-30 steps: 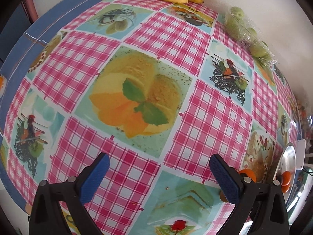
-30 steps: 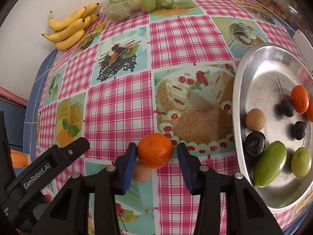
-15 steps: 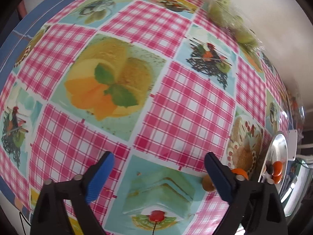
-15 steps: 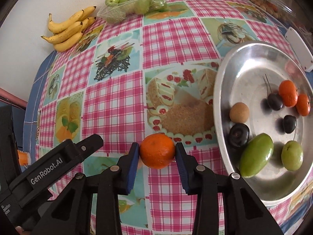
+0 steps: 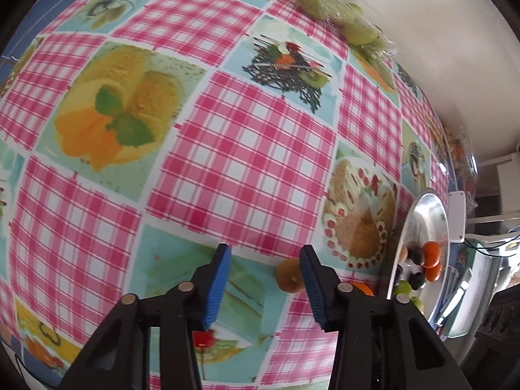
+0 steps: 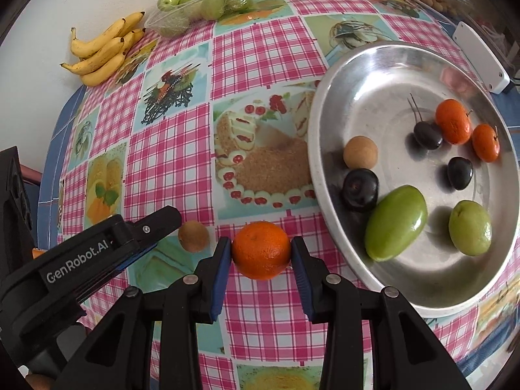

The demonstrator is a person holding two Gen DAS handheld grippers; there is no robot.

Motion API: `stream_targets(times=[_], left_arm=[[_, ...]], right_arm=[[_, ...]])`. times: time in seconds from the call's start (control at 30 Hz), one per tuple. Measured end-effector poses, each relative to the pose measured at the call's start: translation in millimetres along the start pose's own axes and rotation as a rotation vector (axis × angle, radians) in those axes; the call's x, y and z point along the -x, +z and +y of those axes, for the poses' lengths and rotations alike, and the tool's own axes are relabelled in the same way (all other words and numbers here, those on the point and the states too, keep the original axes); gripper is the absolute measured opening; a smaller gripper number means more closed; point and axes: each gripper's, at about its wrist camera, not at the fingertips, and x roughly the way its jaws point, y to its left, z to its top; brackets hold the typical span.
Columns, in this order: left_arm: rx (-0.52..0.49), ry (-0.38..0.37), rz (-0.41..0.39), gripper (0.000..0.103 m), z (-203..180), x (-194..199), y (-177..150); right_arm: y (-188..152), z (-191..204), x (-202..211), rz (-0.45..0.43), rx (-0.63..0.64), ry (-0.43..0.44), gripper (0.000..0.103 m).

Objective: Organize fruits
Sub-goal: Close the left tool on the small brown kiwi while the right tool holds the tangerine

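1. The tabletop (image 6: 169,156) wears a pink-check cloth with dessert prints and stands against a white wall; a blue edge shows at the far left corner.
2. The right claw (image 6: 261,256) grips an orange (image 6: 261,249) between its blue pads, just short of the steel tray (image 6: 367,74).
3. The left claw (image 5: 265,279) is part-open and holds nothing; a kiwi (image 5: 288,274) lies on the cloth just inside its right finger.
4. In the right view the kiwi (image 6: 193,236) sits between the 2 claws, beside the left claw's tip (image 6: 162,217).
5. The tray carries 2 small oranges, 3 dark plums, 1 brown fruit, a mango (image 6: 396,223) and a green fruit – its far half is bare.
6. Bananas (image 6: 102,53) and a bag of green fruit (image 6: 201,3) lie by the wall, well apart from the claws.
7. A white box (image 6: 481,55) lies past the tray's rim – near the right edge of the tabletop.
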Motion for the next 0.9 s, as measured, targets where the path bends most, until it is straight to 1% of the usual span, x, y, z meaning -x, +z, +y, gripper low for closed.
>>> stream_targets(times=[0.07, 0.23, 0.3, 0.37, 0.47, 0.7, 0.9], left_arm=[[-0.005, -0.014, 0.004, 0.042, -0.1, 2.4, -0.8], [-0.020, -0.024, 0.018, 0.039, -4.6, 3.4, -3.3], [-0.027, -0.027, 0.025, 0.036, -6.4, 1.3, -5.8], [-0.037, -0.019, 0.024, 0.030, -10.8, -1.8, -6.2], [-0.053, -0.010, 0.022, 0.027, -12.0, 0.3, -12.2], [-0.064, -0.003, 0.003, 0.027, -15.0, 3.0, -13.0], [-0.075, -0.009, -0.058, 0.027, -21.5, 21.0, -9.7]], right_arm=[[-1.4, -3.4, 2.7, -0.004, -0.004, -0.001, 0.039], [-4.2, -10.0, 7.5, -0.008, -0.004, -0.008, 0.039], [-3.8, -11.9, 8.2, -0.010, -0.007, -0.012, 0.039], [-4.0, -13.7, 9.1, -0.010, -0.010, -0.010, 0.039], [-3.3, -15.3, 9.0, -0.007, -0.013, 0.002, 0.039], [-3.2, -15.2, 14.1, -0.019, -0.005, 0.013, 0.039], [0.1, -14.0, 29.8, -0.062, -0.001, 0.057, 0.039]])
